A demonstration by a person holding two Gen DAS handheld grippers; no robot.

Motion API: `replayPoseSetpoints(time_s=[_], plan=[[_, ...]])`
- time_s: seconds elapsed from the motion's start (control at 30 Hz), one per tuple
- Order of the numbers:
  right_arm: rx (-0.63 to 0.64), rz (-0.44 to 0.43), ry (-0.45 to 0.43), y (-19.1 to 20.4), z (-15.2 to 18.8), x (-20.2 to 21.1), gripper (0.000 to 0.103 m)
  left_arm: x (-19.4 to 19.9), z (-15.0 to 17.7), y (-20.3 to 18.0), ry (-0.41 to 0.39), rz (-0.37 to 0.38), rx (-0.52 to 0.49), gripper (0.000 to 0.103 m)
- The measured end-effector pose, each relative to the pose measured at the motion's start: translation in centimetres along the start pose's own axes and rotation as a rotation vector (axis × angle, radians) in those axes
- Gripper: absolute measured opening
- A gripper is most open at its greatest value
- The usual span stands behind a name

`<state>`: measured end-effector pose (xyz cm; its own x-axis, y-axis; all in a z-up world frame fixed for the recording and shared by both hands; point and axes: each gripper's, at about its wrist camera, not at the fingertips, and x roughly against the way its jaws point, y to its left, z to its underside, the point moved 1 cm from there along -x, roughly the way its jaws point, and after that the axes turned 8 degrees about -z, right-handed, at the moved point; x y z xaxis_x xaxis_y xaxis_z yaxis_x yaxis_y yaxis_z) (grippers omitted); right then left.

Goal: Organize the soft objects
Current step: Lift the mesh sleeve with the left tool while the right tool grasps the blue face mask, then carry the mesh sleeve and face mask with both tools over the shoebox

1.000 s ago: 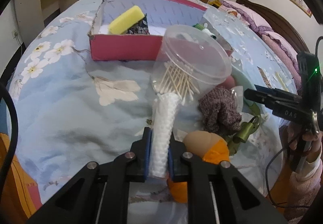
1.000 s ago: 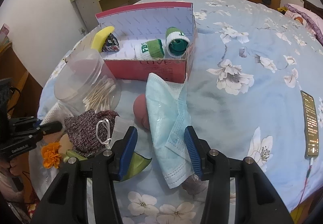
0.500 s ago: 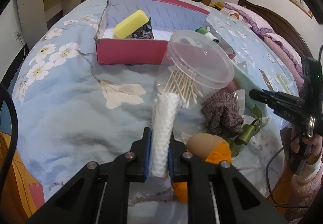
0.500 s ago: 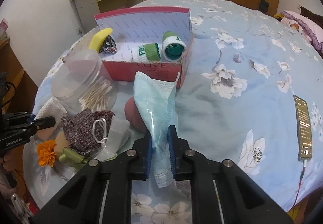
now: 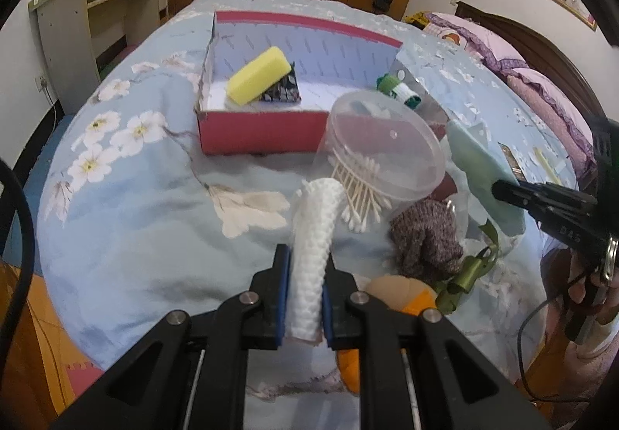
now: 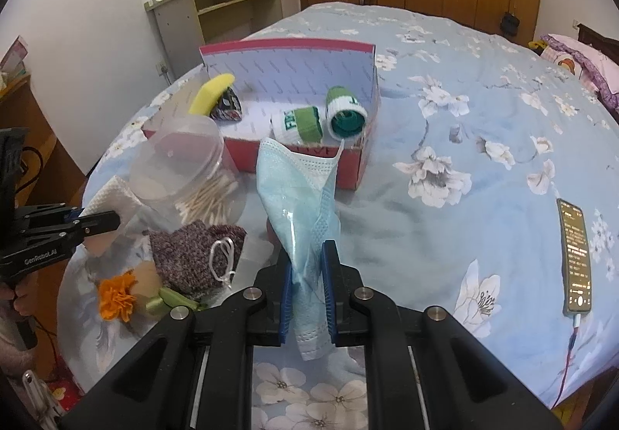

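Near the bed's [image 6: 445,221] foot edge, amid a small heap of oddments, both grippers are clamped down tight. The left gripper [image 5: 305,298] pinches a white foam net sleeve [image 5: 315,232] low on its length, the free end arching up toward the clear jar of cotton swabs [image 5: 381,163]. The right gripper [image 6: 307,298] nips a pale blue face mask [image 6: 300,194] near its lower edge, the rest standing up limp and creased in front of the red box [image 6: 309,155]. Both pieces look feather-light and floppy; the sleeve seems springy and would likely crush, the mask thin and apt to slip or flap, so a bunched hold on a folded edge suits it best. The knitted brown item [image 6: 193,256] and orange flower [image 6: 116,298] lie just beside the jar, outside the box.
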<state>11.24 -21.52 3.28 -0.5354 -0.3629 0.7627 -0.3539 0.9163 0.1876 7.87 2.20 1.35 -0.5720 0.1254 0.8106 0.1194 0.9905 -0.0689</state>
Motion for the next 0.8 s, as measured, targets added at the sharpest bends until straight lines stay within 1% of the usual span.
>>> replayPoseSetpoints(time_s=[0.37,0.6,0.8], plan=[[0.026,-0.008,-0.033,0.7,-1.7,0.8,0.015,1.2,-2.7,0.5,-0.058,-0.043,-0.021,0.014],[0.038,-0.013,-0.052,1.1,-3.2,0.6,0.015,1.5,-5.4,0.5,-0.098,-0.068,-0.039,0.014],[0.041,-0.016,-0.07,1.0,-5.3,0.2,0.015,1.1,-7.9,0.6,-0.122,-0.092,-0.045,0.014]])
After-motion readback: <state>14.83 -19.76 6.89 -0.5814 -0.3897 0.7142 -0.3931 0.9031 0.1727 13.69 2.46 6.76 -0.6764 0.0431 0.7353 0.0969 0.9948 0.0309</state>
